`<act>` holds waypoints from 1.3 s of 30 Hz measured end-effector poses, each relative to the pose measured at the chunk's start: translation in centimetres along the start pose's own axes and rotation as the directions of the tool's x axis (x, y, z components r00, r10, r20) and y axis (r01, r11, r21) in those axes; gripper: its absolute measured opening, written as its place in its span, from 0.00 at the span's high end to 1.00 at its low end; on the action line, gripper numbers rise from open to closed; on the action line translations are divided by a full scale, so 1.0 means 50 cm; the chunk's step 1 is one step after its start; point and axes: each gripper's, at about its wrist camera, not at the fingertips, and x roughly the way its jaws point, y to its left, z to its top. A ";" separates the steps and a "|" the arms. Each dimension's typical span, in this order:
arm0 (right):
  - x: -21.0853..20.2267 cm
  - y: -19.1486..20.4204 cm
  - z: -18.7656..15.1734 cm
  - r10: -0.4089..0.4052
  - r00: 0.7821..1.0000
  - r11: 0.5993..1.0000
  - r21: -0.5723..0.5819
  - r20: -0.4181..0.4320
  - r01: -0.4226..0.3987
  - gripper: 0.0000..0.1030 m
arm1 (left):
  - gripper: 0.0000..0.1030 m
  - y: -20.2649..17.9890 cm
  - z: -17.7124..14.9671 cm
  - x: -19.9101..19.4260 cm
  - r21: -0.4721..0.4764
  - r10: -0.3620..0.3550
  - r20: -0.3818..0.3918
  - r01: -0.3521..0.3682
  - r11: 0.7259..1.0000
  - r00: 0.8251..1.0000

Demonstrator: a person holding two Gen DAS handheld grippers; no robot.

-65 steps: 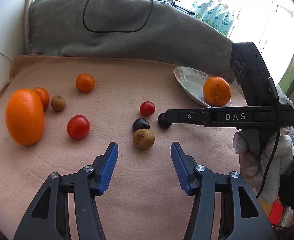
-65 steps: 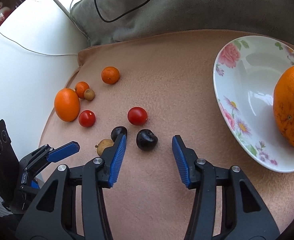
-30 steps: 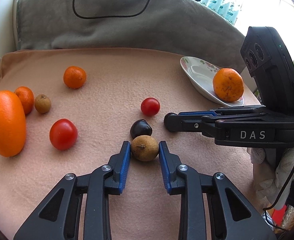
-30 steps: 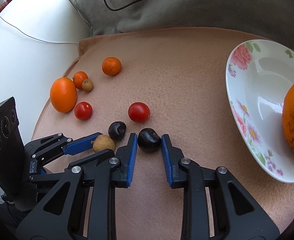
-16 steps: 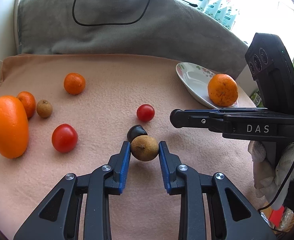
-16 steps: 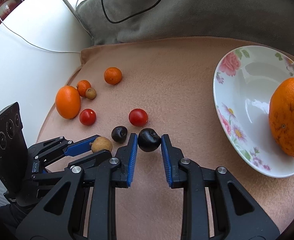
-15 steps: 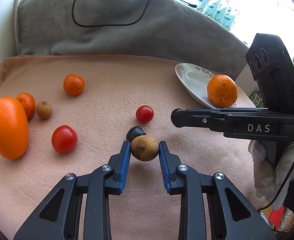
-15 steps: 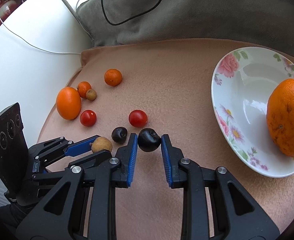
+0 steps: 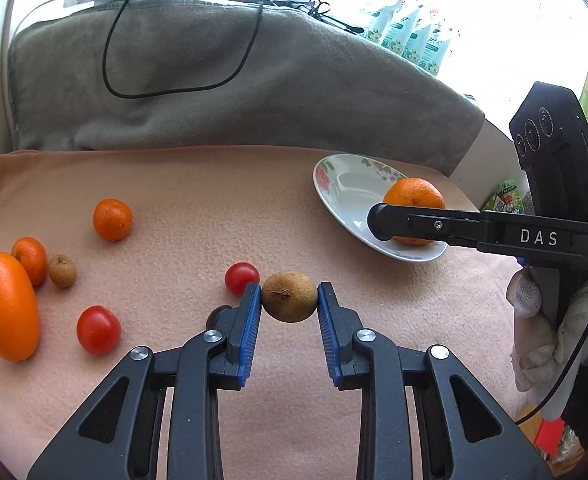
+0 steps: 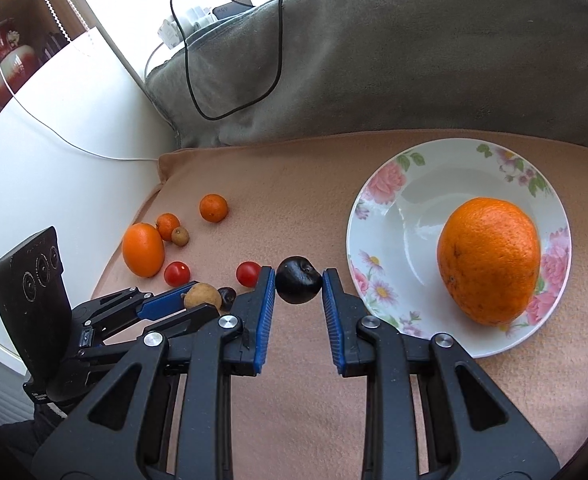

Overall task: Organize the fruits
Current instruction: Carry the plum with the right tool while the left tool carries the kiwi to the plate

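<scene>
Left black gripper (image 9: 289, 297) clamps a round brown longan-like fruit (image 9: 289, 297) between its blue pads, left of the white floral plate (image 10: 410, 208). Right black gripper (image 10: 298, 280), just beside that plate's left rim, grips a dark glossy round fruit (image 10: 298, 280). One large orange (image 10: 489, 261) sits on the plate.

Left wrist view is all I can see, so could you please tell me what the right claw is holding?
Observer: The right claw is shut on a dark round fruit.
Operator: Thank you. Is there room on the plate?
Observer: Yes. The plate holds only the orange, on its right side, and its left half is bare.
Operator: Is the claw over the plate?
Observer: No, it appears just left of the plate's rim.
</scene>
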 end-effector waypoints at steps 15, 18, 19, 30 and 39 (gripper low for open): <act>-0.076 -0.057 0.035 -0.034 0.995 0.999 0.040 0.091 0.031 0.75 | 0.74 -0.065 0.056 0.046 0.046 -0.052 0.014 0.052 0.998 0.999; -0.085 -0.068 0.042 -0.043 0.994 0.998 0.045 0.103 0.038 0.75 | 0.74 -0.076 0.064 0.055 0.054 -0.059 0.016 0.058 0.997 0.998; -0.087 -0.072 0.045 -0.045 0.993 0.998 0.046 0.107 0.040 0.75 | 0.74 -0.081 0.067 0.059 0.056 -0.061 0.015 0.060 0.997 0.998; -0.085 -0.129 0.080 -0.101 0.988 0.992 0.086 0.120 0.091 0.75 | 0.74 -0.111 0.084 0.101 0.074 -0.068 -0.005 0.069 0.995 0.998; -0.064 -0.173 0.091 -0.136 0.986 0.985 0.120 0.097 0.125 0.75 | 0.74 -0.121 0.088 0.127 0.083 -0.069 -0.028 0.071 0.994 0.997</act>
